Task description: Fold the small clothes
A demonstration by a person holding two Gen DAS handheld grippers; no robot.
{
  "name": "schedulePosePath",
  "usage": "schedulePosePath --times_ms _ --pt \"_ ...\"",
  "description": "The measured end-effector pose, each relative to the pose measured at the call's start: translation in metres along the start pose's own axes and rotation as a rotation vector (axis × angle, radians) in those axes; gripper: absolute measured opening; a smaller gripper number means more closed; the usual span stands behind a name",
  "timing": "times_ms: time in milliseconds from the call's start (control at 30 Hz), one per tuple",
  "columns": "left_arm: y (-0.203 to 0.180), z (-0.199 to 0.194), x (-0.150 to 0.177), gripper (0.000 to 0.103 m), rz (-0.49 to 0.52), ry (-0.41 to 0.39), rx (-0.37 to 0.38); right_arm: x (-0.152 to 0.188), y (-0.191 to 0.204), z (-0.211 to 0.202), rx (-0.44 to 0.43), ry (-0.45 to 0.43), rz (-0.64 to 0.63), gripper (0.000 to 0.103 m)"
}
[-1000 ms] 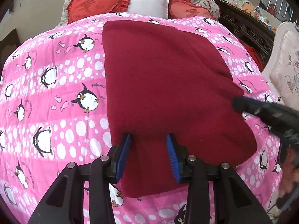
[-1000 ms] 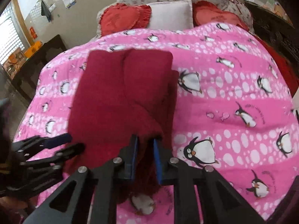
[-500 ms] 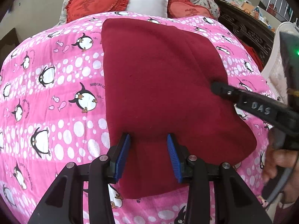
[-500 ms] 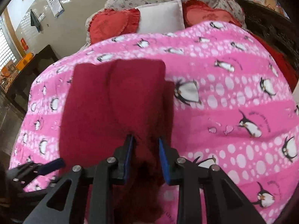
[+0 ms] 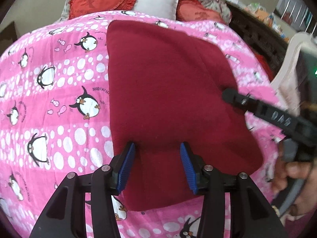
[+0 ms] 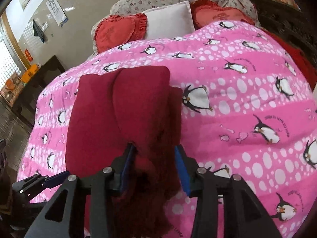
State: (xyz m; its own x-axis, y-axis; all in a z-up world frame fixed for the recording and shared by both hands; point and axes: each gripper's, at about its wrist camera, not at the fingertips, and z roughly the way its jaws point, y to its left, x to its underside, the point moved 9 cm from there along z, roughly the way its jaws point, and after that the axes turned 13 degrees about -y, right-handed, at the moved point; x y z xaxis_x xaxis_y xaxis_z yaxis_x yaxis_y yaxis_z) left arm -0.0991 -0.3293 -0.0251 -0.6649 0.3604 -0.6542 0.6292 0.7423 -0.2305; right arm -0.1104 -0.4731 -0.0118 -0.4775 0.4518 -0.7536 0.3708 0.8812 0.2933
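Your left gripper angled down, jaws just widening, your right gripper likewise, pads parted

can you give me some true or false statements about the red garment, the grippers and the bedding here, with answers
1. The dark red garment lies on a pink penguin-print quilt. True.
2. The left gripper is clamped shut on the garment. False: its jaws stand apart, cloth between them, and have just been opening.
3. The right gripper has jaws apart over the garment's near edge. True; they have just been opening.
4. A white pillow sits between two red heart-shaped cushions. True.
5. The quilt is printed with cats. False: penguins and fish.
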Motion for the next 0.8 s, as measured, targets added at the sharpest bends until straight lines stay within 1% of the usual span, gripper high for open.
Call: schedulePosePath --times_ms 33,100,133,200,300,367,433,500,567,633,700,733,800 --pt "0.003 -0.003 -0.004 0.026 -0.025 -0.017 0.027 0.001 -0.003 0.001 -0.015 0.000 0.022 0.051" --pt "0.011 -0.004 -0.012 0.026 -0.077 -0.033 0.061 0.002 -0.008 0.004 -0.034 0.003 0.062 0.062" --pt "0.015 -0.004 -0.015 0.027 -0.108 -0.032 0.079 0.002 -0.010 0.005 -0.054 0.003 0.089 0.064" --pt "0.021 -0.001 -0.020 0.030 -0.146 -0.036 0.101 0.003 -0.015 0.008 -0.095 0.005 0.141 0.073" --pt "0.023 0.003 -0.027 0.038 -0.143 -0.057 0.123 0.004 -0.020 0.018 -0.160 0.023 0.194 0.074" --pt "0.026 0.004 -0.031 0.040 -0.151 -0.068 0.140 0.004 -0.019 0.025 -0.202 0.036 0.213 0.074" --pt "0.032 0.004 -0.035 0.041 -0.189 -0.070 0.174 0.002 -0.015 0.030 -0.243 0.040 0.224 0.075" --pt "0.041 0.002 -0.039 0.042 -0.242 -0.079 0.211 0.002 -0.012 0.037 -0.259 0.052 0.221 0.079" --pt "0.050 0.004 -0.038 0.046 -0.287 -0.082 0.219 0.002 -0.009 0.043 -0.272 0.060 0.214 0.082" --pt "0.059 0.014 -0.033 0.047 -0.321 -0.045 0.205 0.003 -0.006 0.050 -0.284 0.074 0.205 0.083" --pt "0.060 0.025 -0.024 0.047 -0.346 0.005 0.211 0.004 -0.002 0.055 -0.286 0.070 0.186 0.088" --pt "0.059 0.030 -0.020 0.048 -0.360 0.019 0.219 0.004 0.000 0.055 -0.285 0.063 0.177 0.088" --pt "0.056 0.034 -0.018 0.049 -0.376 0.023 0.238 0.005 0.003 0.056 -0.278 0.058 0.154 0.089"
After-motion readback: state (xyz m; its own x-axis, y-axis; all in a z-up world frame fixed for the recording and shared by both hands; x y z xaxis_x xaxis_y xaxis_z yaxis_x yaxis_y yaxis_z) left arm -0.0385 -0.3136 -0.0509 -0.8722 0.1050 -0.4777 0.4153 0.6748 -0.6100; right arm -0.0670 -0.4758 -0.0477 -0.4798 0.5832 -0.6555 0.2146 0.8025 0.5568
